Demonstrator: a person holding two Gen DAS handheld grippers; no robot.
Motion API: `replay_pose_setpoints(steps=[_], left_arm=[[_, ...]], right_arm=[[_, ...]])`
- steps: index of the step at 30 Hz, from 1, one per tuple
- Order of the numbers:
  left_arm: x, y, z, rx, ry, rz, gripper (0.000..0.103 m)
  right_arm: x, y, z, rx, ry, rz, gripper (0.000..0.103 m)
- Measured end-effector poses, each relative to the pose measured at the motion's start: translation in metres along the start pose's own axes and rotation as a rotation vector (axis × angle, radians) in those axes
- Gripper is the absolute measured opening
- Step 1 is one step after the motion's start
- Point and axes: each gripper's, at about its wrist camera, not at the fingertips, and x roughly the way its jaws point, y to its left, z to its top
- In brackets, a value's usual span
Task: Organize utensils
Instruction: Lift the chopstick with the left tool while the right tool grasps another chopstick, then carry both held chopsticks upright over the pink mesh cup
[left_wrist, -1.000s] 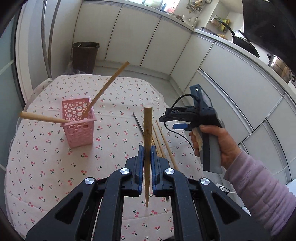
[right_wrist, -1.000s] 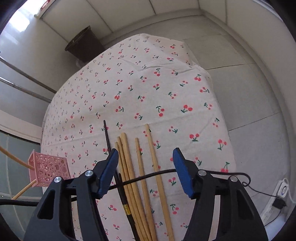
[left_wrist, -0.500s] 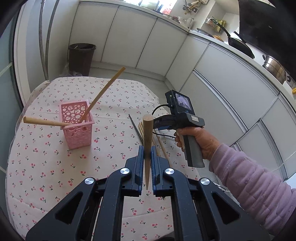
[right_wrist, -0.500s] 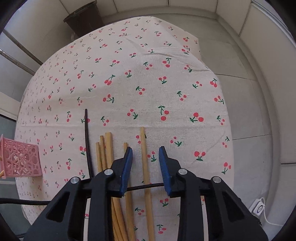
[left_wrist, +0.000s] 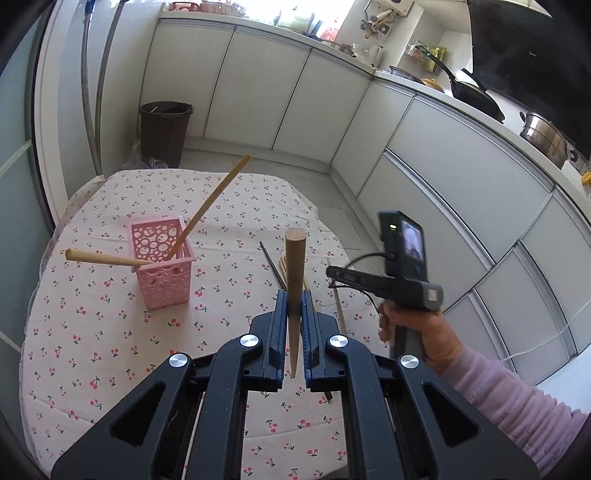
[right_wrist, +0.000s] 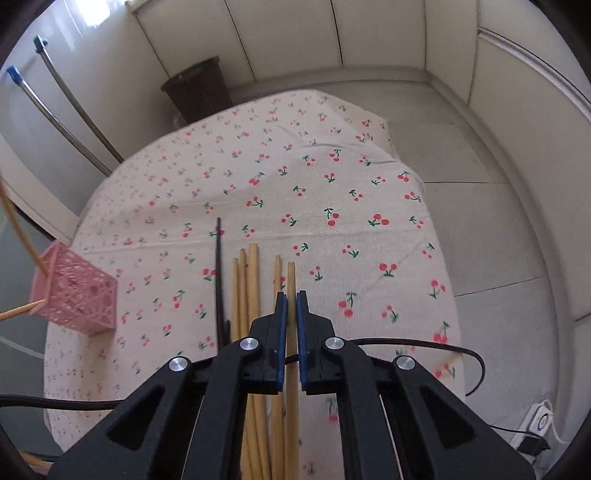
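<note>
My left gripper (left_wrist: 294, 295) is shut on a wooden chopstick (left_wrist: 295, 266), held upright above the table. A pink perforated basket (left_wrist: 162, 267) stands at the left with two wooden chopsticks (left_wrist: 210, 206) leaning out of it; it also shows in the right wrist view (right_wrist: 74, 291). My right gripper (right_wrist: 291, 299) is shut on the rightmost wooden chopstick (right_wrist: 291, 280) of a row lying on the cloth. Beside it lie several wooden chopsticks (right_wrist: 243, 288) and one black chopstick (right_wrist: 219, 273). The right gripper's body (left_wrist: 402, 280) shows in the left wrist view.
The table wears a cherry-print cloth (right_wrist: 332, 192). A dark bin (left_wrist: 166, 129) stands on the floor behind it. White cabinets (left_wrist: 443, 173) run along the right. A black cable (right_wrist: 424, 347) crosses below my right gripper.
My right gripper closed from wide open onto the rightmost lying chopstick. My left gripper kept its chopstick and rose slightly.
</note>
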Motion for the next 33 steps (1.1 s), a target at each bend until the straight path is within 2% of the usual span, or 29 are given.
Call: replay_pose_setpoints(steps=[4,8,12,16,21,24,29,33], left_arm=[[-0.012,0.001,-0.001,-0.003,-0.037,0.012,0.007],[-0.021,0.003,0.0,-0.005,-0.079,0.037,0.007],[-0.035,0.011,0.002,-0.025,-0.117,0.05,0.007],[-0.054,0.024,0.006,-0.05,-0.168,0.068,0.007],[-0.075,0.035,0.013,-0.088,-0.23,0.069,0.007],[-0.084,0.034,0.018,-0.08,-0.265,0.096,0.007],[-0.092,0.032,0.031,-0.07,-0.297,0.125,0.007],[-0.099,0.035,0.051,-0.072,-0.335,0.153,0.007]], right_arm=[[-0.084,0.006,-0.03,0.011,-0.147,0.056,0.005],[-0.162,0.021,-0.042,0.012,-0.3,0.123,0.005],[-0.236,0.048,-0.052,-0.076,-0.426,0.176,0.005],[-0.285,0.079,-0.065,-0.183,-0.495,0.215,0.005],[-0.309,0.107,-0.083,-0.261,-0.528,0.257,0.005],[-0.305,0.112,-0.088,-0.246,-0.531,0.271,0.005],[-0.28,0.113,-0.075,-0.206,-0.507,0.315,0.005],[-0.267,0.12,-0.056,-0.2,-0.519,0.345,0.005]])
